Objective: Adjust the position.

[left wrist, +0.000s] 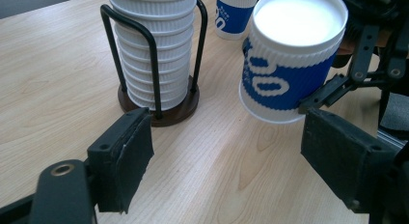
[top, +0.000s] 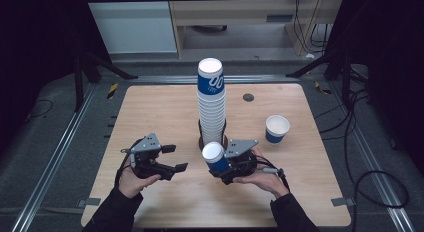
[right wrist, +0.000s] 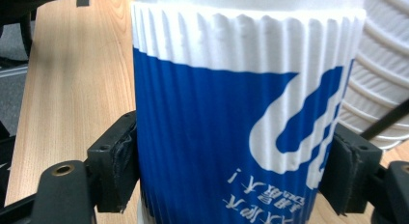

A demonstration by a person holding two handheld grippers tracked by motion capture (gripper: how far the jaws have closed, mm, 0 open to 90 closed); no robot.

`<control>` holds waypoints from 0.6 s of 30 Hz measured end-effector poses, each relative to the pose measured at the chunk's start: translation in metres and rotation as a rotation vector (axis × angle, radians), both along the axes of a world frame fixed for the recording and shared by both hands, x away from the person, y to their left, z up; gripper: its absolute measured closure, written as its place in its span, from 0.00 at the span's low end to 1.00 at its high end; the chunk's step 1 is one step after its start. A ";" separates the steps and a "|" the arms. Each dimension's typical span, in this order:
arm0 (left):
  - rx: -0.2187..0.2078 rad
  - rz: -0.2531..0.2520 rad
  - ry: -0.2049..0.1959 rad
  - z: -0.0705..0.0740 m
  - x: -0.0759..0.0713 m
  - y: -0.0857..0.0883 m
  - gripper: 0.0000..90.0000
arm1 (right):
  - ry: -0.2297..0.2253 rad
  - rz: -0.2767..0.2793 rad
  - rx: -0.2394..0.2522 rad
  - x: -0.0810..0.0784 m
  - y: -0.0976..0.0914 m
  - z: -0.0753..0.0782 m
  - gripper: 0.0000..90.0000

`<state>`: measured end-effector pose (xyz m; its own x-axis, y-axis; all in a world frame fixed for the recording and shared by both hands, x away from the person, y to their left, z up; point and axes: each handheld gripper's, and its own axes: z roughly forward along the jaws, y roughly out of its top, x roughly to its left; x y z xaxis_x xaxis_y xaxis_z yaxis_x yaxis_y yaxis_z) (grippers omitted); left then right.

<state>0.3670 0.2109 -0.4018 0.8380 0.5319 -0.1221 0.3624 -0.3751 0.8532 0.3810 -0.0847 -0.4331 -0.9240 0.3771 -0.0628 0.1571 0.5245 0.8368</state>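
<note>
We hold the inverted blue cup [top: 214,157] clamped between the right gripper [top: 223,164] jaws beside the cup stack [top: 211,104]; our left gripper [top: 172,158] stands open, empty.

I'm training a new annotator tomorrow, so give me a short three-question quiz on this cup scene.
1. True or false: the right gripper is shut on a blue-and-white cup.
2. How many cups stand alone on the table, apart from the stack and the gripped one? A) none B) one C) three
3. How do the left gripper's jaws stand?

Key
1. True: in the right gripper view both pads press the cup's ribbed sides, and the print on it reads upside down.
2. B: a single cup stands right of the stack, which sits in a black wire holder.
3. Open, nothing between them.
</note>
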 end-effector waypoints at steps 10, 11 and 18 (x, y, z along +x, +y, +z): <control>0.006 -0.033 0.003 0.000 -0.004 -0.009 0.19 | 0.006 0.038 -0.033 -0.003 0.015 -0.009 0.24; 0.006 -0.036 0.004 0.000 -0.005 -0.011 0.19 | 0.007 0.042 -0.035 -0.003 0.017 -0.010 0.24; 0.019 -0.069 0.012 -0.002 -0.008 -0.020 0.18 | 0.004 0.064 -0.052 -0.005 0.026 -0.015 0.24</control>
<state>0.3593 0.1913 -0.4037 0.8710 0.4756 -0.1231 0.3457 -0.4153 0.8415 0.3756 -0.0583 -0.4481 -0.9465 0.3135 -0.0767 0.1253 0.5761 0.8077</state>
